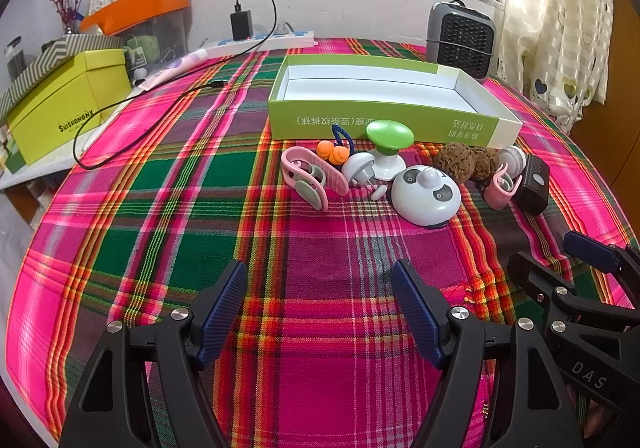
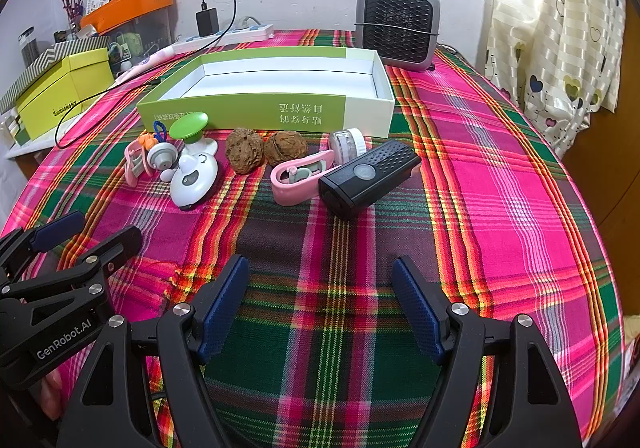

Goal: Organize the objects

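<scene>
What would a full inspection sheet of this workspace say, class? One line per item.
Surface: plaid tablecloth covers the table.
Job's things: green box open, nothing seen inside; black device, two walnuts, pink clips, panda gadget, green-topped massager in front of it.
Clutter: yellow box, orange bin.
Grippers: left gripper, right gripper open, holding nothing.
Cables: black cable trails from charger.
Surroundings: heater, curtain, window.
</scene>
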Demonstrator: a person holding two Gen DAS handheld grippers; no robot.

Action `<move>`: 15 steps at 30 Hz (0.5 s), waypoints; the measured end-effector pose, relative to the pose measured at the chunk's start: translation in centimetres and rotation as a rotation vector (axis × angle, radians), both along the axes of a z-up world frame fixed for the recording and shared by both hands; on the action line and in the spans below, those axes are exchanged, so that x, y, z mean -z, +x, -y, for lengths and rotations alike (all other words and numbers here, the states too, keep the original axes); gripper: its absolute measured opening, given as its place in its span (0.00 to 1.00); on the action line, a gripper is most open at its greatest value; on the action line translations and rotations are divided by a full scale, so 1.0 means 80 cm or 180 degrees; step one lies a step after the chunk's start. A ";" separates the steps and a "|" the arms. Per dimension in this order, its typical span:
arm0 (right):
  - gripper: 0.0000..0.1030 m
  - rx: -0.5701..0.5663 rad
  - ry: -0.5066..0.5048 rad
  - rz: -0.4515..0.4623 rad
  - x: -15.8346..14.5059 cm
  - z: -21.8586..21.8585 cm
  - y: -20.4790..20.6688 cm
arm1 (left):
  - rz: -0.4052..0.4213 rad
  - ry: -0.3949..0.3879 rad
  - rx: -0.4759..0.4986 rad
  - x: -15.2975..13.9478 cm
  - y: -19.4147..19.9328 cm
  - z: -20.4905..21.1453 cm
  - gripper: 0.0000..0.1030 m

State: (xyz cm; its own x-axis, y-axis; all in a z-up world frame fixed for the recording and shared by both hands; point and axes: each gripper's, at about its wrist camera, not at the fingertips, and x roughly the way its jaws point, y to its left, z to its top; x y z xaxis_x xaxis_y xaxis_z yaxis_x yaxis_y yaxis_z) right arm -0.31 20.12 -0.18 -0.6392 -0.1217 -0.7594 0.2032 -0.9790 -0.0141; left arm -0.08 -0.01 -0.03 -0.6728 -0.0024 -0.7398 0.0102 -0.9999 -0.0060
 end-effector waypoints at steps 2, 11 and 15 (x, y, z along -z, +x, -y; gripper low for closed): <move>0.72 0.0000 0.0000 0.0000 0.000 0.000 0.000 | -0.0001 -0.0002 0.0000 0.000 0.000 0.000 0.72; 0.72 -0.0001 0.0000 0.0000 0.000 0.000 -0.001 | 0.0001 0.0002 0.0002 0.000 0.000 0.000 0.72; 0.72 0.0000 -0.0002 0.0000 0.002 0.001 0.000 | 0.0002 0.0002 0.0009 0.000 0.000 -0.001 0.72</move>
